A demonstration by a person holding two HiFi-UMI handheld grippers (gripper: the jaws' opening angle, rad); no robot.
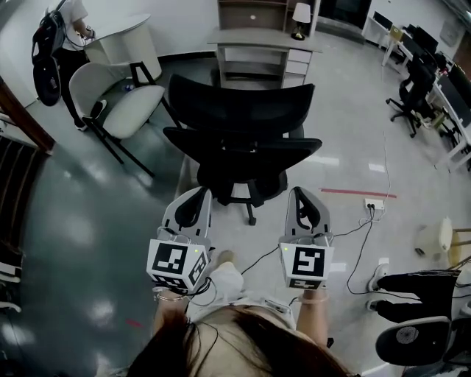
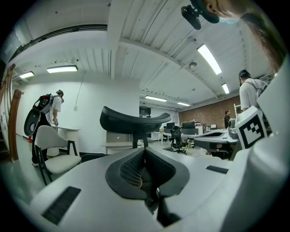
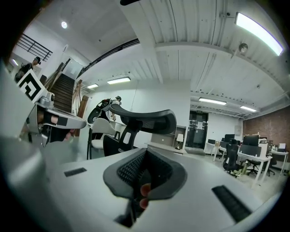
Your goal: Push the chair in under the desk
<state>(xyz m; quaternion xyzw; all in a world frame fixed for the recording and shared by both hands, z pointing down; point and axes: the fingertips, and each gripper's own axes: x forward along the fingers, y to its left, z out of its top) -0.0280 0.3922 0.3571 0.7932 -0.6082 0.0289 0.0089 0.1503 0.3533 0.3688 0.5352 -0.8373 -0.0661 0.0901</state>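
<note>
Lower frame: left gripper [image 1: 197, 197] and right gripper [image 1: 300, 196], side by side, both pinched together on nothing, aimed level at the chair back.

Centre frame, just beyond: black mesh office chair [image 1: 243, 151], back turned toward the grippers, headrest on top, castor base below. Judged moderately heavy yet free-rolling on the glossy floor [image 1: 96, 221]; mesh yielding, rim stiff, headrest likely to tilt. Best pressed with closed jaw tips against the backrest's upper rim, one each side.

Top centre: desk [image 1: 261, 38] with lamp [image 1: 300, 18]; chair not yet beneath.
</note>
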